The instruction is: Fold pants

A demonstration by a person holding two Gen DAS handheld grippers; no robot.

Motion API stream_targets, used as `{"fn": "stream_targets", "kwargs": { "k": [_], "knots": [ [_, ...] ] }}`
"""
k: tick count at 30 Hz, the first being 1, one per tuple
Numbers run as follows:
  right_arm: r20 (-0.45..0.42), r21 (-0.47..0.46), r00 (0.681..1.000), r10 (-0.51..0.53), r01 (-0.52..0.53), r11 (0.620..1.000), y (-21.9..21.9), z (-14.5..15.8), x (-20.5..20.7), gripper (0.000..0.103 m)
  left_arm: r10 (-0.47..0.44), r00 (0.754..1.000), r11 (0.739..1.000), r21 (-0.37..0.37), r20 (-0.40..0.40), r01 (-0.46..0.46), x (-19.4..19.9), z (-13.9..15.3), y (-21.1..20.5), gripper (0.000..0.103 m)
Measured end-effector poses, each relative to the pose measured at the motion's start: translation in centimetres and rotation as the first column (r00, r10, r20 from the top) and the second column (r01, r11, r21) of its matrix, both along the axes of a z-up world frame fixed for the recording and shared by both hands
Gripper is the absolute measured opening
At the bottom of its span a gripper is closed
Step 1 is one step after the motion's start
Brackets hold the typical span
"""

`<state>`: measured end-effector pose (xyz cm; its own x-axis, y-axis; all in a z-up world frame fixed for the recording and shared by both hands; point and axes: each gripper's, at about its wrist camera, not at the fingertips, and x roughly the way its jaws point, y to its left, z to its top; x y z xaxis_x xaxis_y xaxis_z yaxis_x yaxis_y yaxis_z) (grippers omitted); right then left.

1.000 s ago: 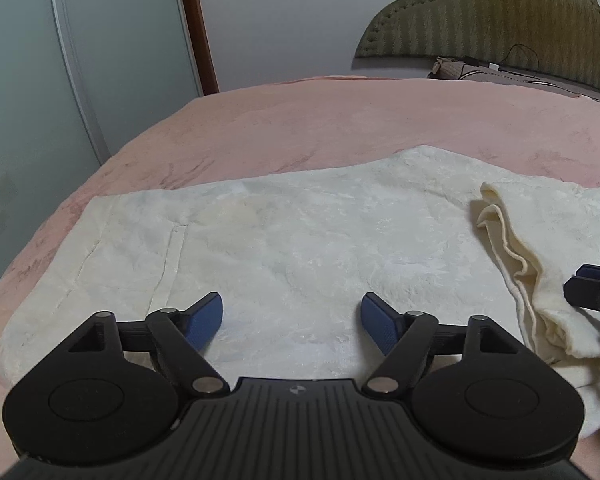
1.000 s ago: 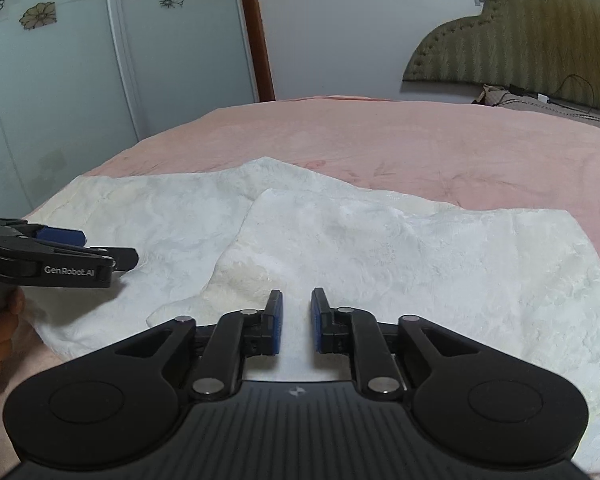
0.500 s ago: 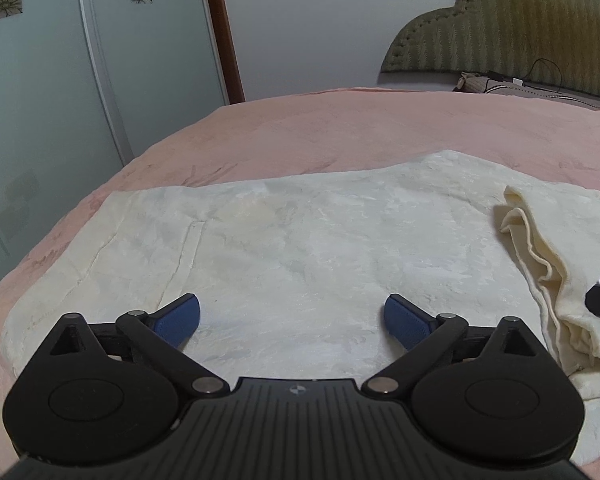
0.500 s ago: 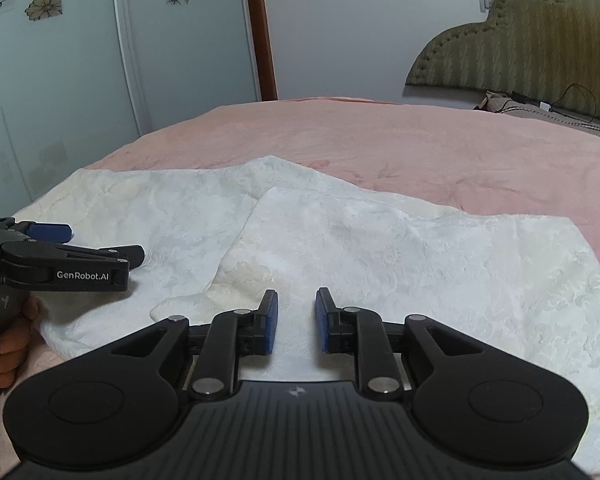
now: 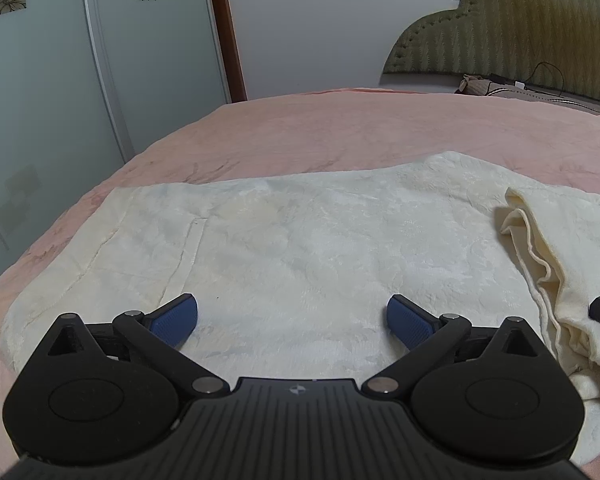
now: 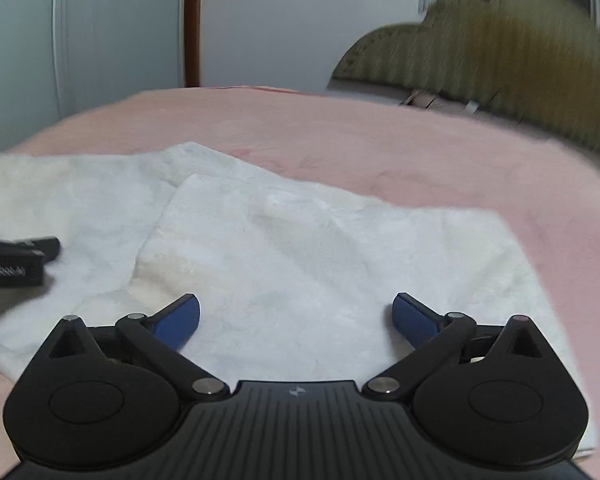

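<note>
The cream pants point(image 5: 300, 240) lay spread on the pink bedspread point(image 5: 380, 132), filling the middle of both frames, with a folded-over layer bunched at the right edge of the left wrist view. The left gripper point(image 5: 292, 318) stood spread wide above the cloth, gripping nothing. The right gripper point(image 6: 296, 318) was likewise wide and empty, low in its blurred frame over the upper layer.

The whole right wrist view is motion-blurred. There the left gripper point(image 6: 18, 264) is cut by the left edge; the pants point(image 5: 572, 280) run past the left view's right edge.
</note>
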<state>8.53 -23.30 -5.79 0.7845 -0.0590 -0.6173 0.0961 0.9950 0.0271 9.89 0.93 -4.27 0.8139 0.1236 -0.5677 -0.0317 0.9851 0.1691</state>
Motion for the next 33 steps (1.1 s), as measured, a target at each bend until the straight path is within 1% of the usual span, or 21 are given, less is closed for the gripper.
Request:
{"fn": "stream_targets", "kwargs": {
  "k": [1, 4, 11, 17, 19, 20, 21, 22, 24, 25, 26, 27, 29, 30, 31, 32, 33],
  "knots": [
    [-0.001, 0.007, 1.000, 0.000, 0.000, 1.000, -0.1, 0.0, 0.0, 0.103, 0.000, 1.000, 1.000, 0.000, 0.000, 0.000, 0.0, 0.0, 0.0, 0.103],
    [-0.002, -0.018, 1.000, 0.001, -0.001, 1.000, 0.2, 0.0, 0.0, 0.103, -0.001, 1.000, 1.000, -0.002, 0.000, 0.001, 0.0, 0.0, 0.0, 0.103],
    [-0.002, -0.018, 1.000, 0.002, -0.002, 1.000, 0.0, 0.0, 0.1, 0.103, -0.001, 1.000, 1.000, -0.002, 0.000, 0.001, 0.1, 0.0, 0.0, 0.103],
    [0.003, -0.001, 1.000, -0.001, 0.001, 1.000, -0.3, 0.1, -0.1, 0.103, -0.001, 1.000, 1.000, -0.002, 0.001, 0.001, 0.1, 0.0, 0.1, 0.103],
    [0.034, 0.024, 0.999, -0.013, 0.012, 1.000, -0.1, 0.6, -0.6, 0.103, -0.012, 1.000, 1.000, -0.001, 0.003, 0.012, -0.2, 0.1, 0.2, 0.102],
    [0.064, 0.052, 0.998, 0.000, -0.003, 0.999, 0.4, 1.1, -1.1, 0.103, -0.022, 1.000, 1.000, 0.006, 0.000, 0.022, -0.5, 0.4, 0.4, 0.100],
    [0.092, 0.059, 0.994, 0.054, -0.060, 0.996, 1.2, 1.7, -1.5, 0.103, -0.027, 1.000, 1.000, 0.012, 0.002, 0.027, -0.9, 0.7, 0.7, 0.097],
    [0.117, 0.033, 0.985, 0.127, -0.132, 0.991, 2.5, 2.3, -1.9, 0.103, -0.025, 1.000, 1.000, 0.012, 0.014, 0.025, -1.5, 1.1, 1.2, 0.097],
    [0.153, -0.093, 0.950, 0.272, -0.260, 0.961, 6.1, 3.4, -2.6, 0.103, 0.000, 0.999, 1.000, 0.013, 0.043, 0.000, -2.6, 2.0, 2.5, 0.097],
    [0.164, -0.156, 0.925, 0.342, -0.318, 0.935, 7.9, 3.6, -3.0, 0.103, 0.021, 0.998, 1.000, 0.006, 0.054, -0.021, -3.0, 2.7, 3.7, 0.097],
    [0.171, -0.223, 0.885, 0.433, -0.393, 0.892, 9.9, 3.9, -3.6, 0.103, 0.041, 0.998, 0.999, -0.008, 0.056, -0.041, -3.3, 3.2, 4.7, 0.097],
    [0.166, -0.263, 0.851, 0.499, -0.450, 0.854, 11.5, 4.0, -3.9, 0.103, 0.066, 0.997, 0.997, -0.034, 0.051, -0.064, -3.6, 3.7, 6.0, 0.096],
    [0.130, -0.310, 0.788, 0.602, -0.544, 0.779, 14.6, 3.8, -4.2, 0.102, 0.125, 0.992, 0.986, -0.118, 0.025, -0.121, -4.1, 4.8, 9.2, 0.096],
    [0.109, -0.331, 0.757, 0.644, -0.584, 0.742, 15.9, 3.5, -4.2, 0.098, 0.150, 0.989, 0.976, -0.160, 0.006, -0.147, -4.3, 5.0, 10.6, 0.096],
    [0.086, -0.355, 0.732, 0.675, -0.611, 0.708, 17.1, 3.1, -4.2, 0.094, 0.172, 0.985, 0.962, -0.211, -0.024, -0.173, -4.5, 5.3, 12.3, 0.095],
    [0.062, -0.385, 0.715, 0.697, -0.627, 0.678, 18.1, 2.6, -4.1, 0.087, 0.183, 0.981, 0.945, -0.264, -0.056, -0.191, -4.6, 5.4, 13.8, 0.094],
    [0.032, -0.427, 0.699, 0.715, -0.637, 0.642, 19.2, 2.1, -4.0, 0.083, 0.185, 0.979, 0.923, -0.325, -0.089, -0.204, -4.8, 5.5, 15.4, 0.093]
  ]
}}
